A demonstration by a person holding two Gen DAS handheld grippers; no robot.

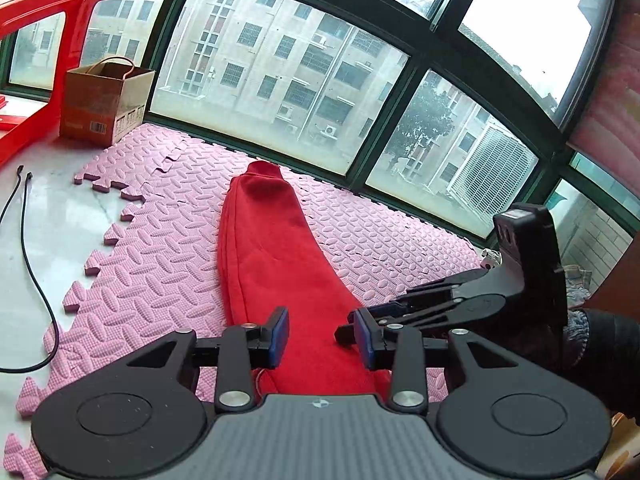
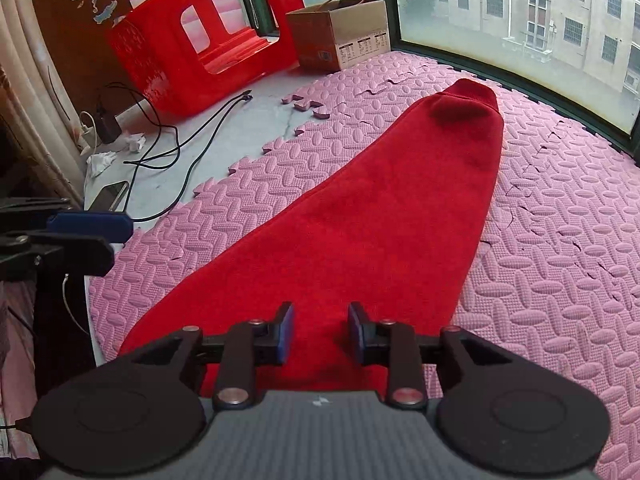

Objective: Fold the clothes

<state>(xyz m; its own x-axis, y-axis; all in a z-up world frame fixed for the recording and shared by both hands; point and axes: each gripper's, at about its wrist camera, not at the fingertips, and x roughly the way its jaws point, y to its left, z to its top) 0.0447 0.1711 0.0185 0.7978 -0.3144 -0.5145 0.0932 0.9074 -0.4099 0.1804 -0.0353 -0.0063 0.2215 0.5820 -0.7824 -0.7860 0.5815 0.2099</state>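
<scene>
A red garment (image 2: 360, 216), folded into a long narrow shape, is laid flat on the pink foam mat (image 2: 560, 240) that is placed beside the window (image 1: 280, 80). The left gripper (image 1: 322, 336) is held above the near end of the garment, and its jaws are seen spread apart with nothing between the blue pads (image 1: 282, 336). The right gripper (image 2: 320, 334) is held over the same end; its jaws are also parted, and no cloth is pinched by them. A red plastic stool (image 2: 200, 48), a cardboard box (image 2: 340, 36) and black cables (image 2: 180, 148) are seen on the pale floor beyond the mat.
</scene>
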